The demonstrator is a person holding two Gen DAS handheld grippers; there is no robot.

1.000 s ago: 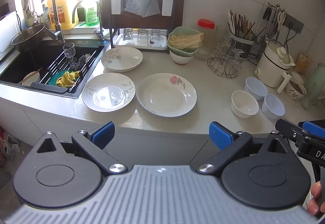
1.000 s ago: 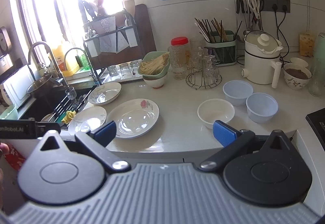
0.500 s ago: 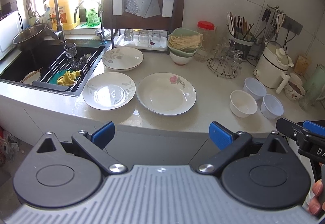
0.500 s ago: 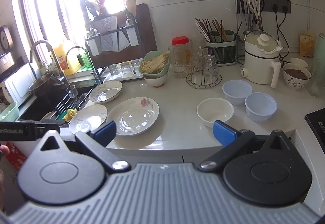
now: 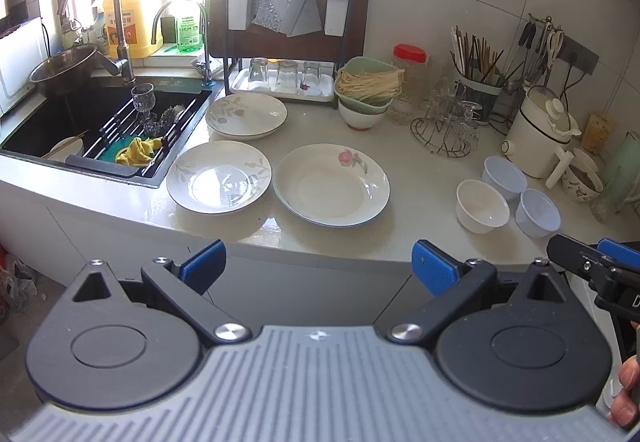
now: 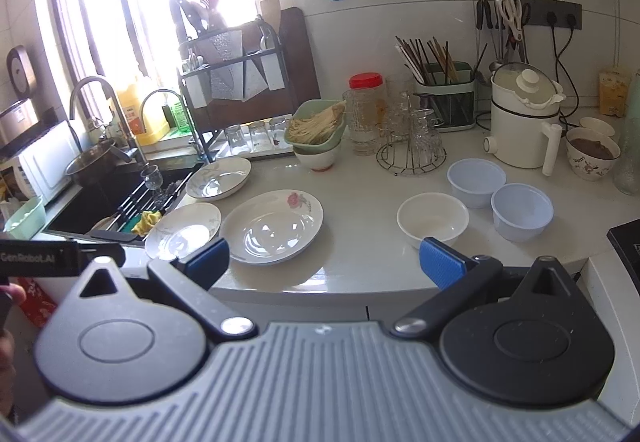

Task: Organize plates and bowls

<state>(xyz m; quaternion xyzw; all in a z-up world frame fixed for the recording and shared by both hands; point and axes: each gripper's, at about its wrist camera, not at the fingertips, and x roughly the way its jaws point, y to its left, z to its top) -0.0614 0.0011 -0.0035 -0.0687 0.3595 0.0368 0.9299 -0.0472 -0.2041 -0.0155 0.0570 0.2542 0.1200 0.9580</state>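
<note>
Two brown-filled bowl rims clear only from right wrist

A pale stone bench runs beside a black sink with a curved steel tap. A yellow crumpled cloth and a clear stemmed glass sit on the black sink rack. A black wire dish stand holds three upturned clear tumblers on its white tray. A green colander of pale noodles stands near a red-lidded clear jar. Further right stand a green holder of chopsticks and a white electric pot with lid, just beside a round wire glass rack.
</note>
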